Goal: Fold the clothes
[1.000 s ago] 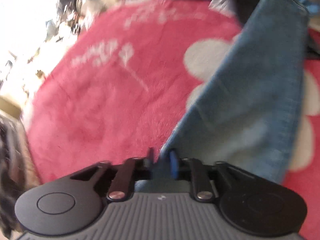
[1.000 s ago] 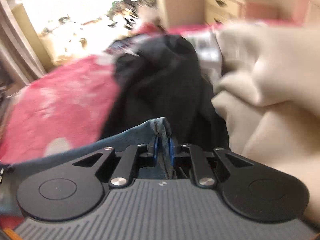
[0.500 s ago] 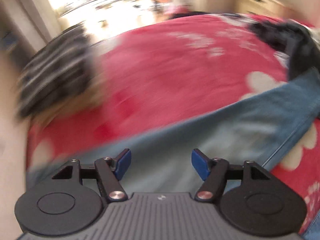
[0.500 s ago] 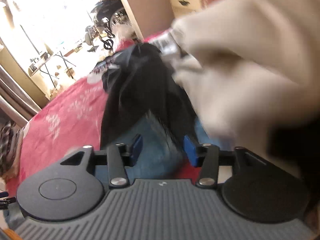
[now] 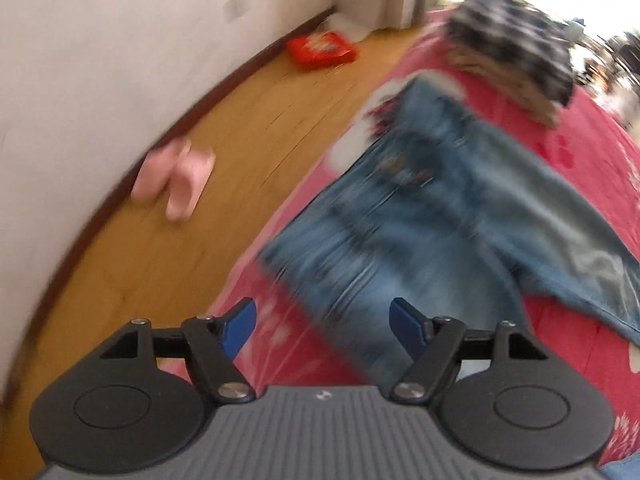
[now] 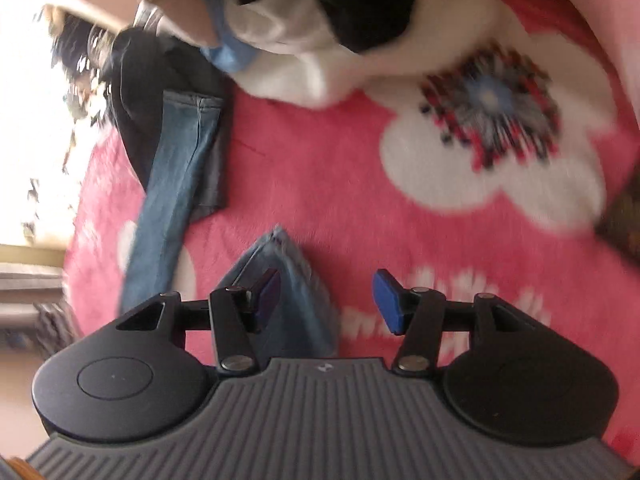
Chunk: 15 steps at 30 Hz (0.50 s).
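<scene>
Covering most of both views was the red flowered blanket (image 5: pixel 568 184) of the bed, and on it lay the blue jeans (image 5: pixel 432 208), spread out near the bed's edge above the wooden floor (image 5: pixel 224 128), with a striped folded pile (image 5: pixel 516 40) beyond their far end. From the right wrist, one denim leg (image 6: pixel 176 184) ran alongside a dark garment (image 6: pixel 136 92), and a heap of white and black clothes (image 6: pixel 320 32) sat further off. Both grippers had just been opening: the left gripper (image 5: pixel 320 324) hung with its fingers wide apart over the near denim, pinching nothing, and the right gripper (image 6: pixel 326 300) likewise stood parted, a raised corner of denim (image 6: pixel 280 264) against its one pad but unclamped. Smallest were the pink slippers (image 5: pixel 176 176) and a red packet (image 5: pixel 320 48) on the floor. Judging from this, the jeans lay slightly skewed and close to the edge, so a hasty regrasp might drag them floorward or catch a single layer and spoil the fold.
</scene>
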### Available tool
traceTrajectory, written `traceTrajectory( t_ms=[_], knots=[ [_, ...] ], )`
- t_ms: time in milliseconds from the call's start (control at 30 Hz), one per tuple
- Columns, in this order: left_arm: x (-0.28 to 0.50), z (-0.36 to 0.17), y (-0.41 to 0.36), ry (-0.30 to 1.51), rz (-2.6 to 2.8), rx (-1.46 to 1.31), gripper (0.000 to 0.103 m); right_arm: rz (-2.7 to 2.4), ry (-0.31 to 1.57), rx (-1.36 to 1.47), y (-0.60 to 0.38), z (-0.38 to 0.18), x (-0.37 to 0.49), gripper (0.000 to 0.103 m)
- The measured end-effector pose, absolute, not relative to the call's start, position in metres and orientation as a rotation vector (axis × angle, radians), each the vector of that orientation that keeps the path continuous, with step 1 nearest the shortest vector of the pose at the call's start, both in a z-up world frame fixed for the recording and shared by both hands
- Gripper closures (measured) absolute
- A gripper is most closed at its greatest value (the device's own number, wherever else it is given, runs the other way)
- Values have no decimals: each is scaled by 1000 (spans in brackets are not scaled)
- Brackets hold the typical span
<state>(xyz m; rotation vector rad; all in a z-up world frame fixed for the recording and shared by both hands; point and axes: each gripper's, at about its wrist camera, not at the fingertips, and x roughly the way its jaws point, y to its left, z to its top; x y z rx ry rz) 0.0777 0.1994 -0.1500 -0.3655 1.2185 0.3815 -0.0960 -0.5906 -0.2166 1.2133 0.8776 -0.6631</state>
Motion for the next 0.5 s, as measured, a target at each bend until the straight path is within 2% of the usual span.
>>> traceTrajectory(
  t_ms=[267,367,500],
  knots=[
    [18,-181,225,1186,364,-684,28,-564,833,1295,-562,-199,-126,43],
    [18,-172,214,1110,321,-617,29,-575,846,1302,-552,-197,-148,42],
    [43,-143,168,1022,173,-376,29,-600,824,1380,-536,-200,-182,42]
  ],
)
